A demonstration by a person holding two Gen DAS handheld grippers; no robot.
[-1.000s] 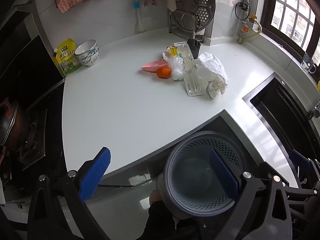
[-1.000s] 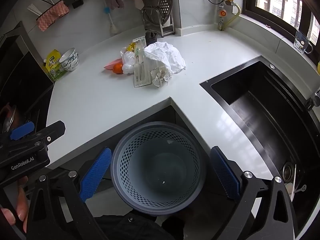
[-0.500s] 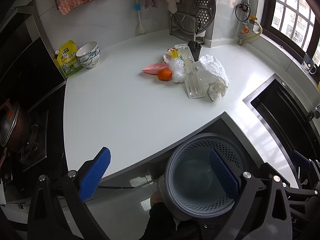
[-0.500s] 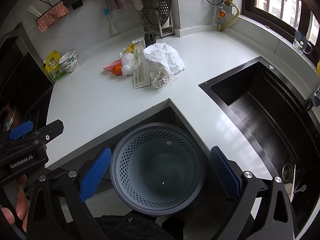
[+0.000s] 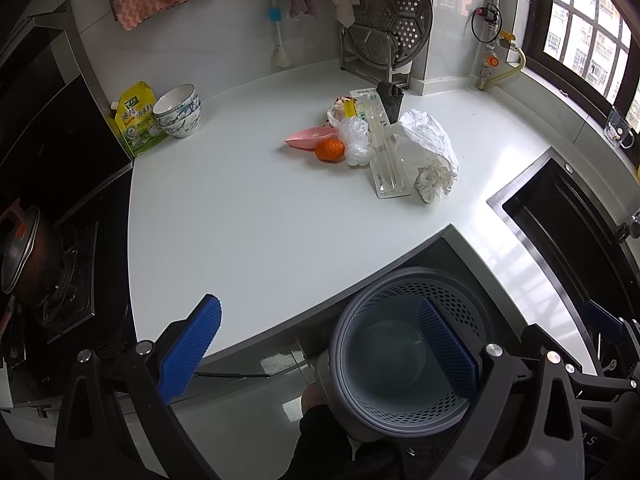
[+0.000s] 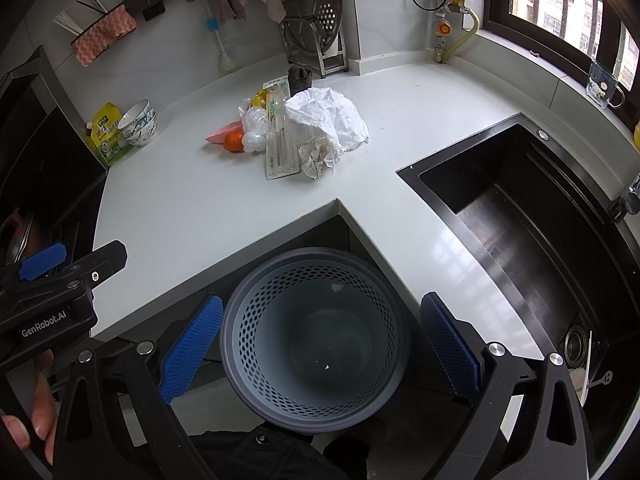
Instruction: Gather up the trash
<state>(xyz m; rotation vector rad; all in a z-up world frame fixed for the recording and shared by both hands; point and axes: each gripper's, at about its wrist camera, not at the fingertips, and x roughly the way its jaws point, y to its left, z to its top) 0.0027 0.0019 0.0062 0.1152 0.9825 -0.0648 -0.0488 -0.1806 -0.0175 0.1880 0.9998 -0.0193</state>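
A heap of trash lies on the white counter [image 5: 248,208]: crumpled white paper [image 5: 426,140] [image 6: 326,118], a clear plastic package [image 5: 388,160] [image 6: 280,152], an orange [image 5: 330,150] [image 6: 233,141], a pink scrap [image 5: 310,137] and a clear bag [image 5: 354,136]. A grey perforated bin [image 5: 404,356] [image 6: 316,336] stands on the floor below the counter's inner corner, holding nothing visible. My left gripper [image 5: 320,356] is open, short of the counter edge, nothing between its fingers. My right gripper [image 6: 320,356] is open above the bin, far from the heap.
A black sink [image 6: 532,216] lies to the right. Stacked bowls [image 5: 178,116] and a yellow pouch [image 5: 136,118] sit at the back left, by a stove with a pot [image 5: 24,256]. A steamer rack [image 5: 388,20] stands at the back wall. A person's fingers [image 6: 40,396] hold the left gripper.
Both views have drifted slightly; the heap sits a little higher in the frames. Nothing was grasped or let go.
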